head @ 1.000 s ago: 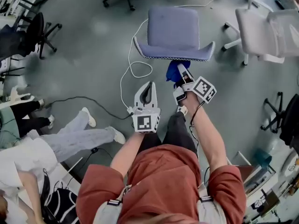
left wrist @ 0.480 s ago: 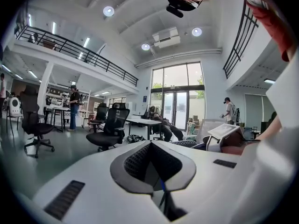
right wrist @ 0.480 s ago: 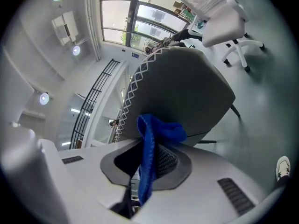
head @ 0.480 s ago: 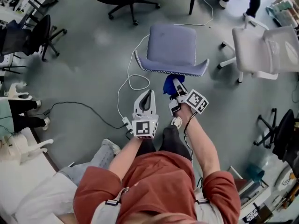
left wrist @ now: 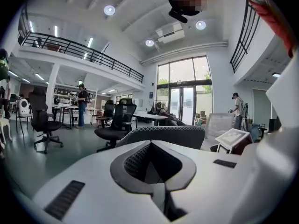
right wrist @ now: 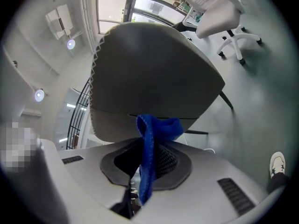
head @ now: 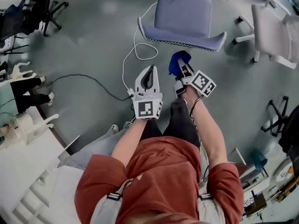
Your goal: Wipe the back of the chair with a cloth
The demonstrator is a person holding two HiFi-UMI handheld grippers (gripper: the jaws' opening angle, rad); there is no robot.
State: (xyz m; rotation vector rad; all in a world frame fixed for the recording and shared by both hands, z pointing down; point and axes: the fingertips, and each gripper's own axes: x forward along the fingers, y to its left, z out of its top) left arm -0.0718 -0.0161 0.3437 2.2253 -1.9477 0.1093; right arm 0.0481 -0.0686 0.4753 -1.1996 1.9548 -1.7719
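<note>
Rust-red short-sleeved T-shirt (head: 161,171); dark trousers (head: 180,125); grey buckled shoulder straps (head: 115,196). White left gripper (head: 149,73), right gripper (head: 181,71): black-and-white marker cubes (head: 202,83).

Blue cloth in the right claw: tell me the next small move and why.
Probably ease the right claw forward until the blue cloth presses on the chair back. The claw is shut on the cloth, and the head view seems to show a gap between cloth and chair back.
</note>
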